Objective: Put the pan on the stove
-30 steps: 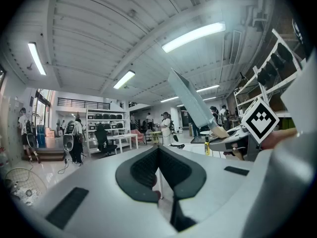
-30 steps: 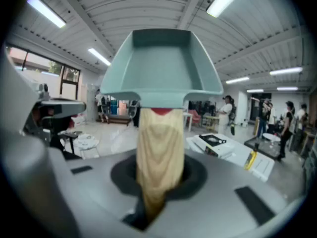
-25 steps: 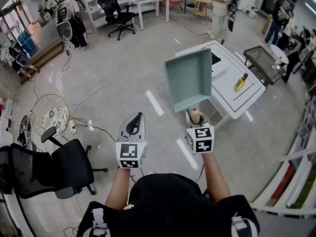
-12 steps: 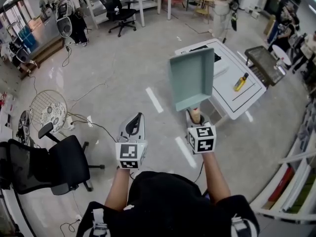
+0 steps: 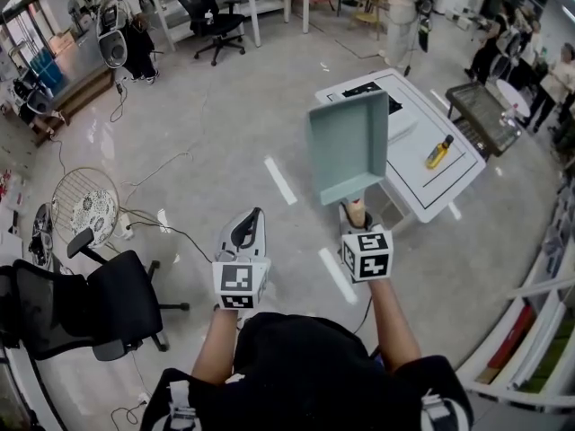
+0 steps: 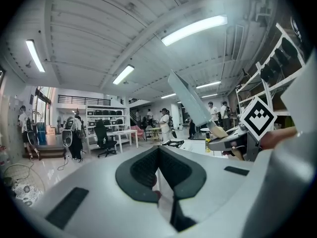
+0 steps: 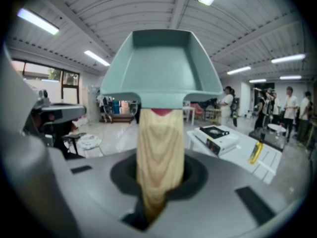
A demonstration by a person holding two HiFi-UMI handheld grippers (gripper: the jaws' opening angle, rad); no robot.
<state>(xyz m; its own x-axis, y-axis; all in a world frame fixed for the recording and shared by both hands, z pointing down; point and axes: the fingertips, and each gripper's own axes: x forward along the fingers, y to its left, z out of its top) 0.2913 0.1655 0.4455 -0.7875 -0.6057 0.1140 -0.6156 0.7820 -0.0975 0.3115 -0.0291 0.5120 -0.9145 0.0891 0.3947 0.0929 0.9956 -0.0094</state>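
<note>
A teal square pan [image 5: 349,146] with a wooden handle [image 5: 356,210] is held up in the air over the floor, its bottom tilted toward me. My right gripper [image 5: 357,217] is shut on that handle [image 7: 159,157], and the pan [image 7: 163,68] fills the upper part of the right gripper view. The portable stove [image 5: 364,89] sits on the far end of a white table [image 5: 422,173] ahead and to the right; it shows low beyond the pan as the stove [image 7: 215,135]. My left gripper [image 5: 244,224] hangs beside it, shut and empty [image 6: 159,182].
A yellow bottle [image 5: 438,151] lies on the table. A wire rack [image 5: 481,115] stands beyond it and shelving [image 5: 539,330] runs along the right. A black office chair [image 5: 108,303], a floor fan [image 5: 85,206] and cables are at my left. People stand at the back.
The pan stays gripped and raised. The view has drifted slightly, with the table and stove a little closer under the pan. The left gripper has barely moved.
</note>
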